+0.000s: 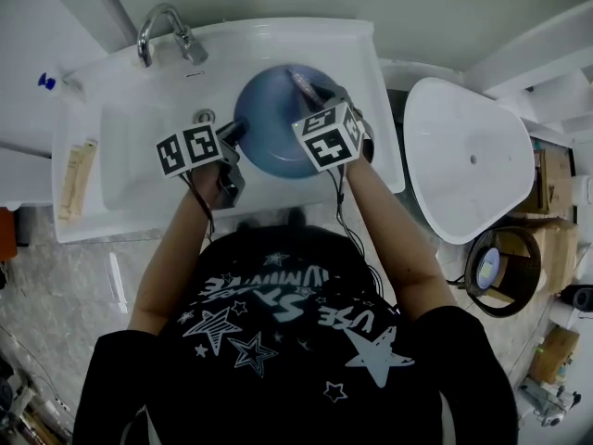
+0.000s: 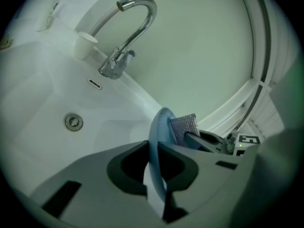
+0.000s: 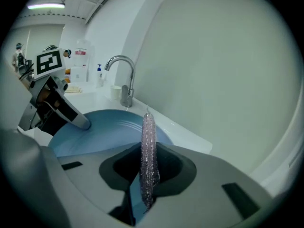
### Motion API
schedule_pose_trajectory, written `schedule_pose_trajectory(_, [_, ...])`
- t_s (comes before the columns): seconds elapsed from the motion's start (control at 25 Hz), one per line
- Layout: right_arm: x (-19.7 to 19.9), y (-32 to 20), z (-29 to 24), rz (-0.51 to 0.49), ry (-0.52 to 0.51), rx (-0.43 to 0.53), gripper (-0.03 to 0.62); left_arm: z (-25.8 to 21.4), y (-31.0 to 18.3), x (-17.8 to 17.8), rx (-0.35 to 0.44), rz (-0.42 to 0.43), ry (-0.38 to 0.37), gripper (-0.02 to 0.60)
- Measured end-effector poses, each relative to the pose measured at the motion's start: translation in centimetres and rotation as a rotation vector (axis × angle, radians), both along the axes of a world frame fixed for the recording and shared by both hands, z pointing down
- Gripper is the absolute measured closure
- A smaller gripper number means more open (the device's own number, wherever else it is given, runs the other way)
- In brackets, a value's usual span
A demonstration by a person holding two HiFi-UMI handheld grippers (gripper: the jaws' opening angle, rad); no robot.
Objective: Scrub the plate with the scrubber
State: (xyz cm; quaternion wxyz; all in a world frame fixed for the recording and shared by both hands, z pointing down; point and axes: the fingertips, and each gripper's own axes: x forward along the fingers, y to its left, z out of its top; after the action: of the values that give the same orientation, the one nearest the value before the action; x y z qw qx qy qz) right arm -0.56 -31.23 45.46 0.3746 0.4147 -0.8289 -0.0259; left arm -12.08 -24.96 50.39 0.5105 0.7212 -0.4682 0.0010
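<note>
**dishfan:** Head view first, where's the plate at?

**gripnerd:** The blue plate (image 1: 273,123) sits over the white sink (image 1: 111,170), to the right of the drain (image 1: 204,116) and nearer than the faucet (image 1: 165,28). The left gripper (image 1: 237,133) is at the plate's left rim. The right gripper (image 1: 315,89) reaches over its far right part.

**dishfan:** And the left gripper view?

**gripnerd:** There the plate (image 2: 159,132) shows edge-on, standing up between the left gripper's (image 2: 153,152) jaws. They're clamped tight on the rim. The silvery scrubber (image 2: 185,126) lies flat against the plate's right face, with the right gripper (image 2: 205,140) just behind it. The faucet (image 2: 135,30) and a small white cup (image 2: 84,44) are at the far left, on the sink's back ledge.

**dishfan:** Right gripper view?

**gripnerd:** The right gripper (image 3: 148,148) is pinching the scrubber (image 3: 148,141), which stands thin and upright between the jaws. The plate's (image 3: 104,129) blue face spreads out to the left of it. The left gripper (image 3: 78,121) bites the far left edge, and the faucet (image 3: 124,82) is beyond that.
</note>
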Motion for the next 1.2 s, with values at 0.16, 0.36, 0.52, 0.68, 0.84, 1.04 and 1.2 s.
schedule_pose_trajectory(0.16, [1.8, -0.4, 0.4, 0.101, -0.069, -0.051, 0.514, 0.2, 0.0, -0.5, 0.011, -0.012, -0.012, 0.545])
schedule_pose_trajectory(0.36, [3.6, -0.4, 0.2, 0.187, -0.164, -0.103, 0.514, 0.1, -0.2, -1.3, 0.03, -0.038, -0.008, 0.545])
schedule_pose_trajectory(0.52, [5.0, -0.2, 0.0, 0.234, -0.21, -0.12, 0.514, -0.1, -0.5, -1.6, 0.04, -0.05, 0.005, 0.545])
schedule_pose_trajectory(0.68, [5.9, 0.3, -0.1, 0.279, -0.27, -0.156, 0.514, -0.2, -0.8, -1.9, 0.04, -0.073, 0.028, 0.544])
schedule_pose_trajectory(0.84, [5.8, 1.6, 0.4, 0.294, -0.323, -0.207, 0.514, -0.3, -1.2, -2.4, 0.041, -0.097, 0.036, 0.544])
schedule_pose_trajectory(1.04, [4.7, 3.6, 1.0, 0.269, -0.375, -0.272, 0.514, -0.6, -2.0, -2.3, 0.051, -0.105, 0.018, 0.543])
schedule_pose_trajectory(1.2, [2.5, 4.2, -1.0, 0.108, -0.366, -0.221, 0.514, -0.2, -1.9, -1.1, 0.023, -0.021, -0.037, 0.544])
